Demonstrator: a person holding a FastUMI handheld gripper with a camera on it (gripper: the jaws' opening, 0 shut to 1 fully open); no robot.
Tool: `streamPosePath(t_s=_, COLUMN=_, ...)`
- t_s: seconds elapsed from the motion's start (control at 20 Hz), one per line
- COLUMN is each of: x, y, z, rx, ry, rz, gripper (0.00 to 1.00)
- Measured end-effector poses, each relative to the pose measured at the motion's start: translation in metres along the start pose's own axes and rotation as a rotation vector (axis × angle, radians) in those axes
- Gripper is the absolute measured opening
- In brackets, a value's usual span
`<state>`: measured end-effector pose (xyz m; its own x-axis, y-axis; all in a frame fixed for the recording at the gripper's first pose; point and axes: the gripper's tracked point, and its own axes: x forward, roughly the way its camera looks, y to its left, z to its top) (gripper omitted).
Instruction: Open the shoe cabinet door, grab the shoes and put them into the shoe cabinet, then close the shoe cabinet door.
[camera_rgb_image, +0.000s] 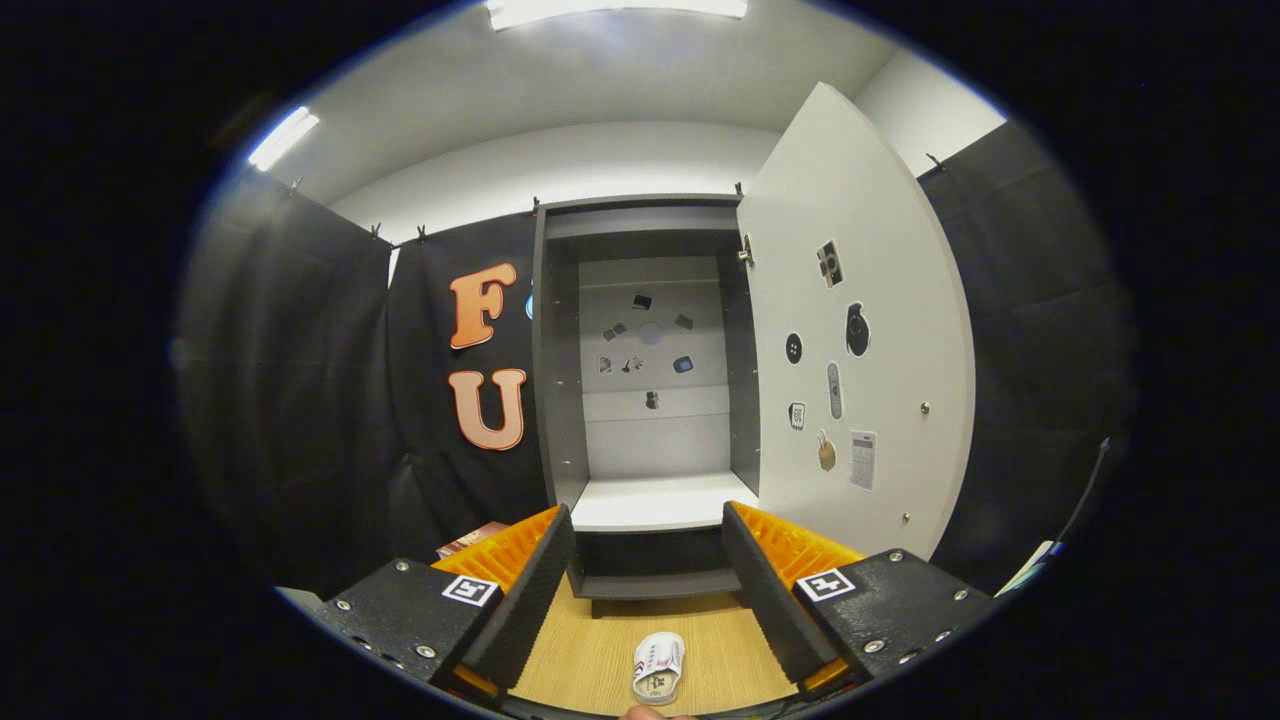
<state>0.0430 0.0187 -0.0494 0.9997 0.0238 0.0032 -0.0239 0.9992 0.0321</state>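
Observation:
The shoe cabinet (640, 400) stands straight ahead, grey-framed with a pale inside and a bare white shelf (655, 500). Its white door (860, 330) is swung wide open to the right, with stickers on its inner face. A white shoe (659, 667) lies on the wooden floor (590, 650), low down between my fingers and nearer than the cabinet. My gripper (648, 540) is open, fingers spread apart with nothing held between them, well short of the cabinet.
Black cloth walls stand on both sides of the cabinet. Small stickers dot the cabinet's back panel (650, 345). A brownish flat object (470, 540) lies on the floor left of the cabinet, behind the left finger. A thin cable (1085, 500) hangs at the far right.

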Motion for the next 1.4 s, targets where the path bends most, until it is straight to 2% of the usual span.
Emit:
streamPosePath(t_s=0.15, x=0.007, y=0.004, z=-0.016, rx=-0.01, ry=0.021, rz=-0.016, gripper=0.93)
streamPosePath(t_s=0.3, x=0.016, y=0.012, z=-0.056, rx=-0.025, ry=0.104, rz=-0.013, gripper=0.93)
streamPosePath(t_s=0.5, x=0.029, y=0.015, z=-0.127, rx=-0.025, ry=0.237, rz=-0.018, gripper=0.93)
streamPosePath(t_s=0.85, x=0.041, y=0.022, z=-0.284, rx=0.035, ry=0.537, rz=-0.012, gripper=0.93)
streamPosePath(t_s=1.2, x=0.055, y=0.033, z=-0.391, rx=0.048, ry=0.731, rz=0.005, gripper=0.94)
streamPosePath(t_s=1.4, x=0.06, y=0.027, z=-0.44, rx=0.081, ry=0.824, rz=-0.019, gripper=0.93)
